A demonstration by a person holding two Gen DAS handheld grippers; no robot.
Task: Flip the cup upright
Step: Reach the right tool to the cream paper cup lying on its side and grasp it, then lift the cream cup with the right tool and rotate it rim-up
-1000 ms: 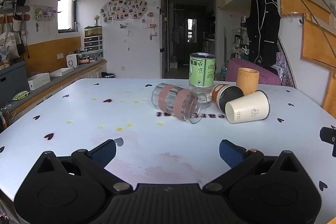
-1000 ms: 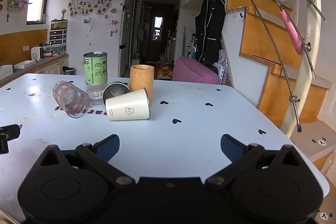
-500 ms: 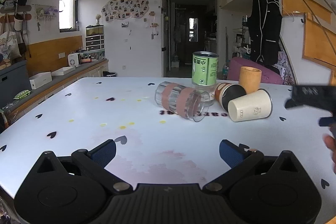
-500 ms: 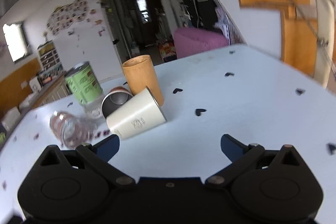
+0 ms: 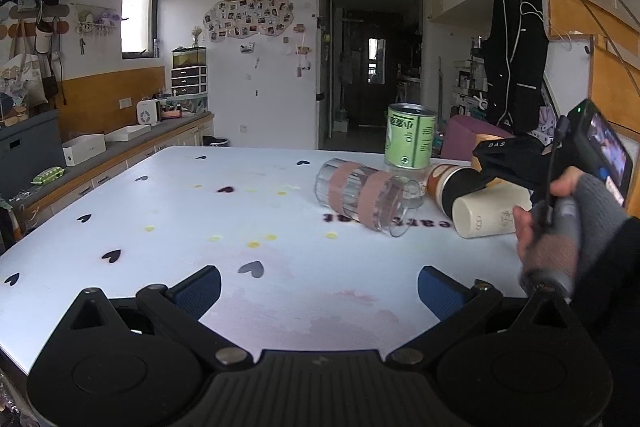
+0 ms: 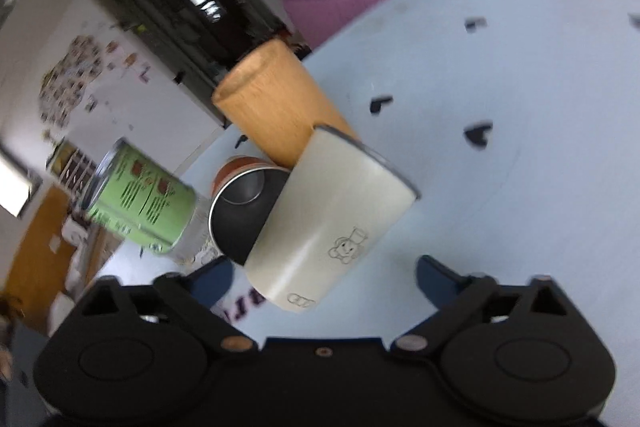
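Observation:
A cream cup (image 6: 332, 223) (image 5: 490, 215) lies on its side on the white table (image 5: 192, 219), base toward the camera in the right wrist view. My right gripper (image 6: 324, 279) is open and tilted, its blue fingertips on either side of the cup's base end, not closed on it. From the left wrist view, a hand (image 5: 560, 223) holds that gripper just over the cream cup. A dark cup with an orange band (image 6: 240, 207) (image 5: 452, 183) and a clear glass with pink bands (image 5: 364, 197) also lie on their sides. My left gripper (image 5: 318, 291) hovers open over the near table.
A wooden cup (image 6: 276, 107) stands upright behind the cream cup. A green can (image 5: 410, 135) (image 6: 140, 203) stands on top of an upturned glass. A counter (image 5: 100, 163) runs along the left wall, and a staircase (image 5: 600, 27) rises on the right.
My right gripper has moved in close to the cream cup and rolled to a tilt, its fingers now beside the cup. The left gripper has barely shifted.

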